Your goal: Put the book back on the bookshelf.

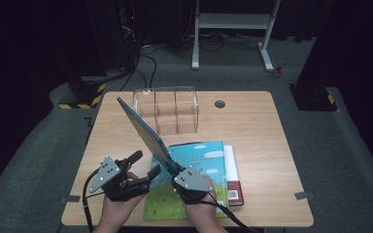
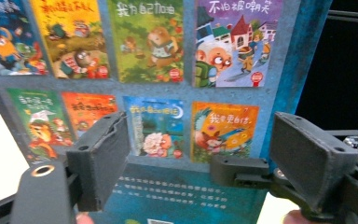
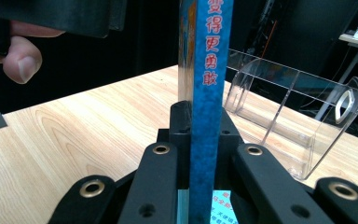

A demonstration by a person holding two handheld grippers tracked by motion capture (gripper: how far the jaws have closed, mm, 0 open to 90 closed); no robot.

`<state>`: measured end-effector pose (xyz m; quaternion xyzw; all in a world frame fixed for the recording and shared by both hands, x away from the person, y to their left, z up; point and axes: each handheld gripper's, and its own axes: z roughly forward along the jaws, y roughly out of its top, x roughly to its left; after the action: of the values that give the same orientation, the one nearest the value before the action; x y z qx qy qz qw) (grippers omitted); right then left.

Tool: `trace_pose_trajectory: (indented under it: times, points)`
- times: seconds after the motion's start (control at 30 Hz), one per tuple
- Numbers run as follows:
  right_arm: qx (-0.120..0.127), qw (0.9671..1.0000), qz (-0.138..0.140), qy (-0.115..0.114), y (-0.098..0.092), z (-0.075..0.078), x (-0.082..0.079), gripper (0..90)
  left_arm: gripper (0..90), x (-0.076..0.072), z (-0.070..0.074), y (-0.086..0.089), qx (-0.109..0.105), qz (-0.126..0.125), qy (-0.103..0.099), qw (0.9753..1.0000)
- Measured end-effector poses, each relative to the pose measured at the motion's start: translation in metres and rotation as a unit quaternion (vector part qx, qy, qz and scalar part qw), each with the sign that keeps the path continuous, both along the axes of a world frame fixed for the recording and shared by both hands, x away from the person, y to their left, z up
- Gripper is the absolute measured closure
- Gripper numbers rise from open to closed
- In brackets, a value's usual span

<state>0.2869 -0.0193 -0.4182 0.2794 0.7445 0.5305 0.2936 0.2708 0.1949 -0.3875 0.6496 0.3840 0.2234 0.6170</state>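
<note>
We're holding the blue book (image 1: 143,130) up off the table, pinched at its lower corner in the right gripper (image 1: 178,174), spine edge running straight up between the jaws in the right gripper view (image 3: 208,107). Right jaws are closing tight on the book, both pads flat against the covers. It's reading as a thin picture book: light, fairly stiff, glossy cover, so likely slippery. Held by one corner it's tilting away and up from the gripper, so we're expecting it to want to pivot in the grip.

Left gripper (image 1: 141,171) is sitting just beside the right one, jaws wide apart and holding nothing; its view is looking square at the book's back cover (image 2: 158,93), close in front of its pads. Best second grab, in our judgement: the long free edge just ahead of the left jaws, well in from the corner.

Under the right gripper, two more books are lying flat in a stack (image 1: 213,160). Beyond both grippers, the clear plastic rack (image 1: 167,109) with dividers is standing on the table (image 1: 252,126).
</note>
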Motion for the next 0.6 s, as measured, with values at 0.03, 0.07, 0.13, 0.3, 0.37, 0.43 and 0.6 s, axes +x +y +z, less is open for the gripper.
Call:
trace_pose_trajectory:
  times: [0.03, 0.07, 0.13, 0.3, 0.37, 0.43, 0.6]
  points:
    - [0.0, 1.0, 0.0, 0.0, 0.001, 0.0, 0.001, 82.7, 19.2, 0.0, 0.001, -0.002, 0.0, -0.001, 0.0, 1.0]
    - [0.0, 1.0, -0.001, 0.0, 0.001, 0.0, 0.001, 82.7, 19.1, 0.0, 0.002, -0.003, 0.0, -0.002, 0.001, 1.0]
    - [0.001, 1.0, -0.002, 0.0, 0.002, -0.001, 0.001, 82.7, 18.6, 0.0, 0.006, -0.008, 0.002, -0.007, -0.003, 1.0]
    - [0.007, 1.0, -0.007, 0.001, 0.005, -0.002, 0.001, 82.6, 17.9, 0.001, 0.014, -0.016, 0.008, -0.008, -0.002, 0.9999]
    - [0.009, 0.9999, -0.008, 0.001, 0.006, -0.003, 0.0, 82.6, 17.6, 0.001, 0.015, -0.018, 0.008, -0.007, 0.0, 0.9999]
    - [0.008, 0.9999, -0.007, 0.001, 0.006, -0.003, 0.0, 82.6, 17.5, 0.002, 0.016, -0.019, 0.011, -0.007, -0.002, 0.9999]
    - [0.009, 0.9999, -0.009, -0.003, 0.008, -0.004, -0.001, 82.4, 16.8, 0.003, 0.018, -0.024, 0.013, 0.005, 0.003, 0.9999]
